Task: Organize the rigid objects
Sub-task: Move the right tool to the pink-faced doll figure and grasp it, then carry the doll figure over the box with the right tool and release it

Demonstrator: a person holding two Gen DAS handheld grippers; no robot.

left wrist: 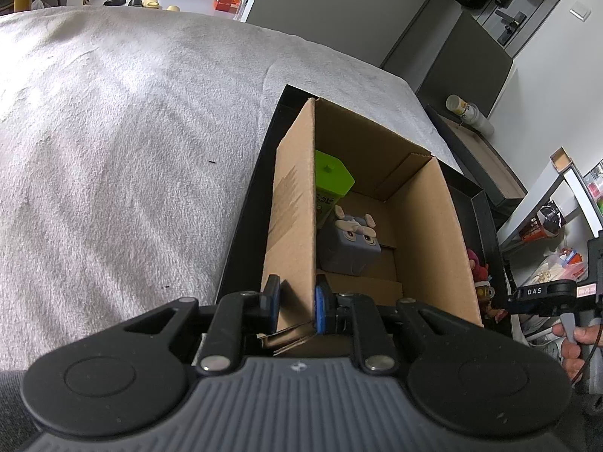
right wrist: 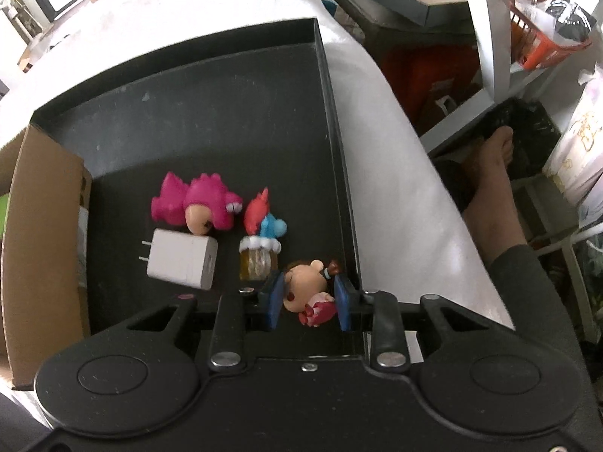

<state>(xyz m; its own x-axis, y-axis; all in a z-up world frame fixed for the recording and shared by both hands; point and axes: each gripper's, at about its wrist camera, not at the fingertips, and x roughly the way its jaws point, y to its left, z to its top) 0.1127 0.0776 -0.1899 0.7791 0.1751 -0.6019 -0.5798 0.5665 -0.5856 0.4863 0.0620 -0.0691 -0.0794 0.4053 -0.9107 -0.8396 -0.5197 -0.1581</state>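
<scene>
The left gripper (left wrist: 296, 307) pinches the cardboard box (left wrist: 418, 203) wall; the right gripper (right wrist: 309, 301), jaws narrow, straddles a small figurine (right wrist: 307, 286) on the black tray (right wrist: 226, 86) (squeeze gently, lift straight).

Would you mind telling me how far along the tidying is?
Done: green container and grey cube toy sit in the cardboard box. In hand: right claw straddles the small doll. Left: pink dinosaur, white charger, red-and-blue figure.
</scene>
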